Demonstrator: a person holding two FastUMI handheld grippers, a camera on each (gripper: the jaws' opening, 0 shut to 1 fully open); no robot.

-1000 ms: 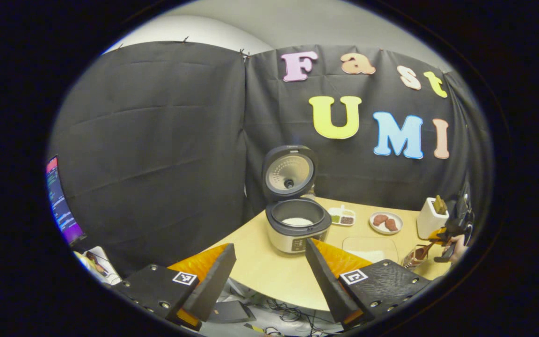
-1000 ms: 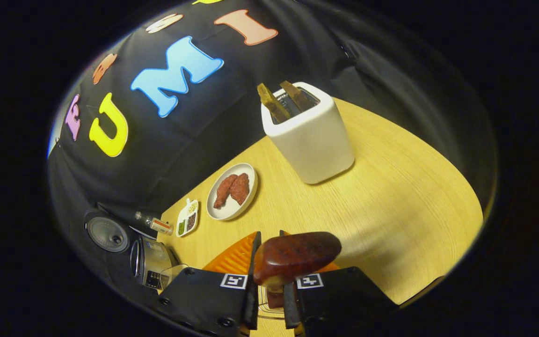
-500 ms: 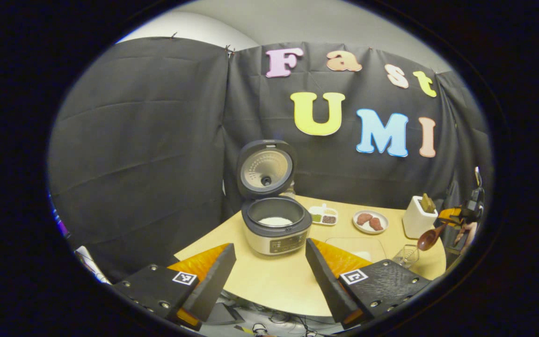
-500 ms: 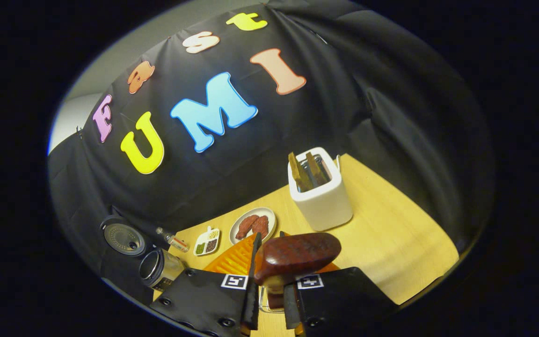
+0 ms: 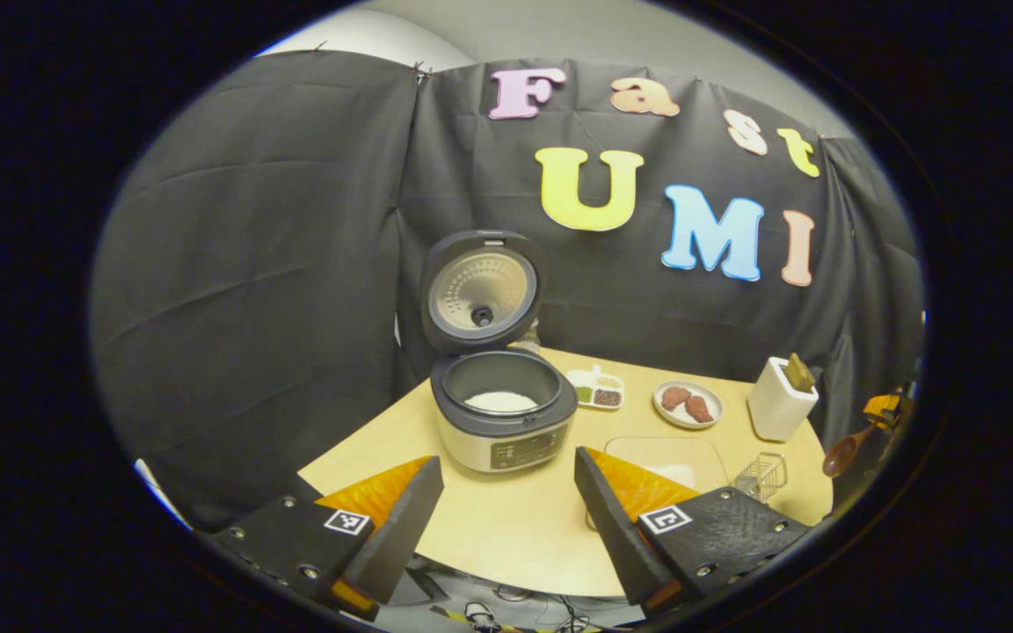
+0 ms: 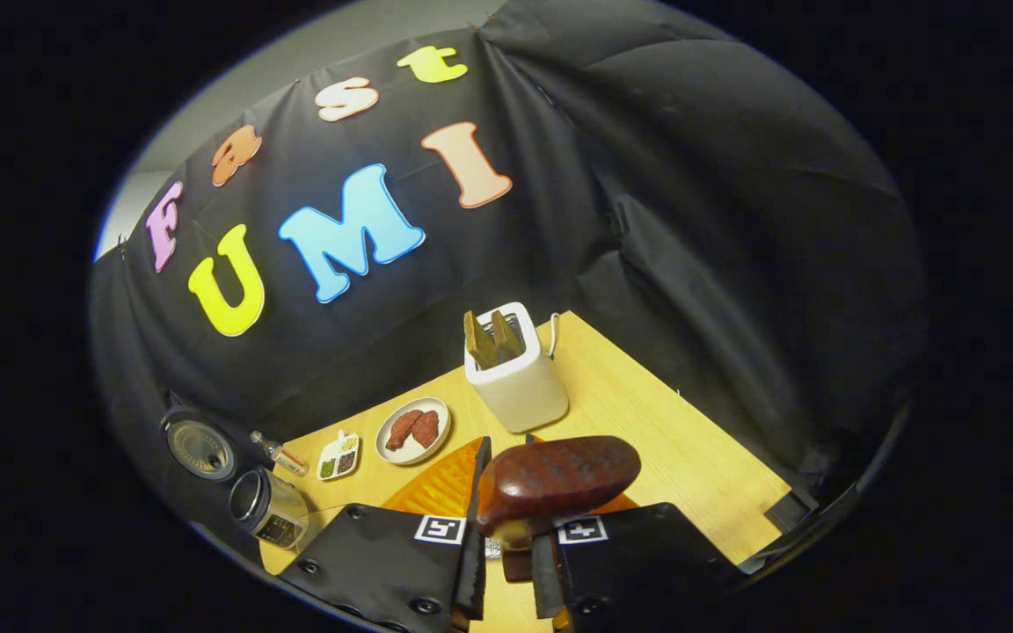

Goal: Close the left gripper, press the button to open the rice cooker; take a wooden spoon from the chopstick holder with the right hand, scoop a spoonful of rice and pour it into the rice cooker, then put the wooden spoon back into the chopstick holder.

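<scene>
We pulled the right hand-held gripper (image 6: 506, 519) back from the white, boxy chopstick holder (image 6: 515, 387), which shrank toward 12 o'clock on the pale wood-grain table (image 6: 682, 457). Its jaws stayed clenched on the glossy, dark wooden spoon (image 6: 559, 483). The left hand-held gripper (image 5: 506, 510) hung wide apart, empty, facing the round metal rice cooker (image 5: 502, 418), lid up.

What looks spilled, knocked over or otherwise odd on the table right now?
Nothing stands out. The rice cooker stands open with rice inside, the holder is upright, and the right hand-held gripper clamps the wooden spoon. No spilled rice is visible on the table.
</scene>
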